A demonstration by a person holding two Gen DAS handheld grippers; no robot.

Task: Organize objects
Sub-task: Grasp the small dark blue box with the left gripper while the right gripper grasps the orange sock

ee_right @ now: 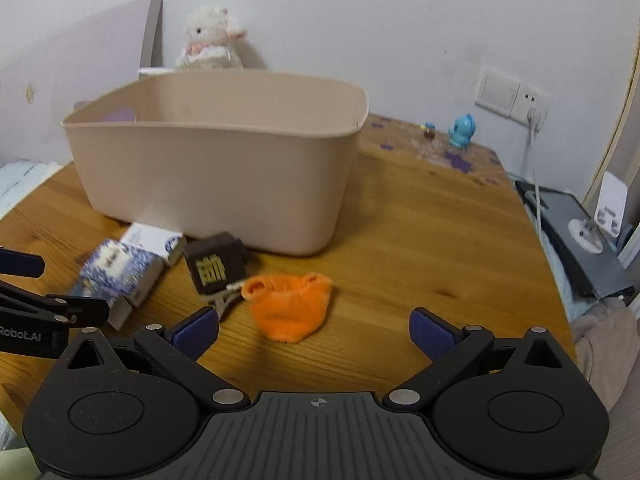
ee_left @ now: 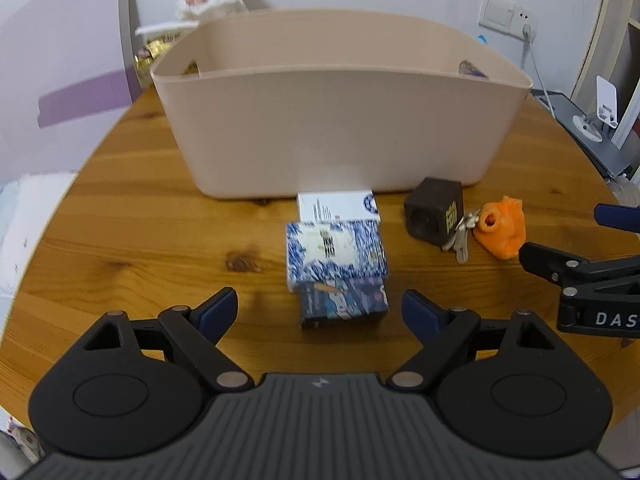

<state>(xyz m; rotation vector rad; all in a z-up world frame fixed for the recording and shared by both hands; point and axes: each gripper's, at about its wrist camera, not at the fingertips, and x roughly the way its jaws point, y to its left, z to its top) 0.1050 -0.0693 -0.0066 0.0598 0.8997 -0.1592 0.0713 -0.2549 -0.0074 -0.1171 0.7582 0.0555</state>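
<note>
A large beige bin (ee_left: 340, 120) stands on the round wooden table (ee_left: 140, 232). In front of it lie a white box (ee_left: 338, 206), a blue-and-white patterned box (ee_left: 336, 254) and a dark printed box (ee_left: 342, 304) in a row. My left gripper (ee_left: 320, 306) is open, its fingertips either side of the dark box. To the right sit a dark brown cube (ee_right: 216, 268), keys (ee_right: 224, 300) and an orange cloth (ee_right: 290, 308). My right gripper (ee_right: 312, 322) is open just short of the cloth, holding nothing.
A plush lamb (ee_right: 212, 40) sits behind the bin by the wall. A small blue toy (ee_right: 462, 132) stands at the table's far right, below a wall socket (ee_right: 512, 96) with a cable. A grey device (ee_right: 576, 240) lies off the table's right edge.
</note>
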